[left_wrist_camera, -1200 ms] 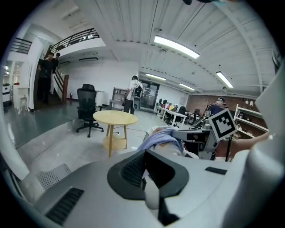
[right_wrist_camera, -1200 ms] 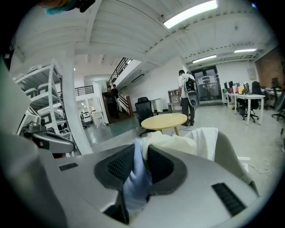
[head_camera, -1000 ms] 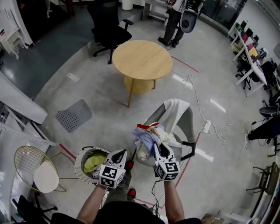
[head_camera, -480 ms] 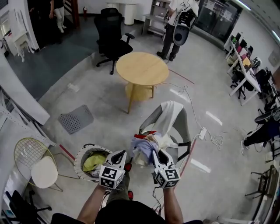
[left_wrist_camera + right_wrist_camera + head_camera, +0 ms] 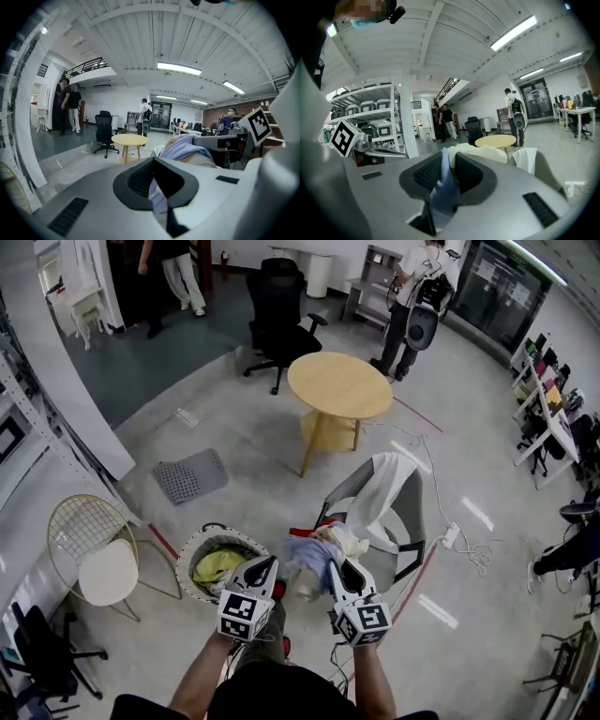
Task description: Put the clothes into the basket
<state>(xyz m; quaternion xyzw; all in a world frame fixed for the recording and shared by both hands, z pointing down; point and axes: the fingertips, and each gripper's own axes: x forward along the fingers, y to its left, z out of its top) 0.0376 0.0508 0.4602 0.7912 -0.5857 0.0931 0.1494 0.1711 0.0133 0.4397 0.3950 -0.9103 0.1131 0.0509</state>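
Note:
In the head view both grippers hold up a bundle of clothes (image 5: 311, 549), lavender-blue cloth with a cream piece and a bit of red, in front of the grey chair (image 5: 412, 507). My left gripper (image 5: 265, 565) is shut on the lavender cloth (image 5: 180, 147), which is pinched between its pads. My right gripper (image 5: 336, 568) is shut on a blue fold (image 5: 440, 185), and a cream garment (image 5: 480, 152) bulges beyond its jaws. The round white basket (image 5: 187, 559) stands on the floor just left of the left gripper and holds a yellow-green garment (image 5: 217, 565).
A white cloth (image 5: 380, 484) hangs over the grey chair's back. A round wooden table (image 5: 339, 385) stands beyond it and a black office chair (image 5: 279, 329) farther off. A wire chair (image 5: 89, 545) is at the left, cables and a power strip (image 5: 448, 535) at the right. People stand at the back.
Both grippers have risen with the clothes bundle held between them, and it has come away from the chair seat. The basket now lies closer to the left gripper in the head view.

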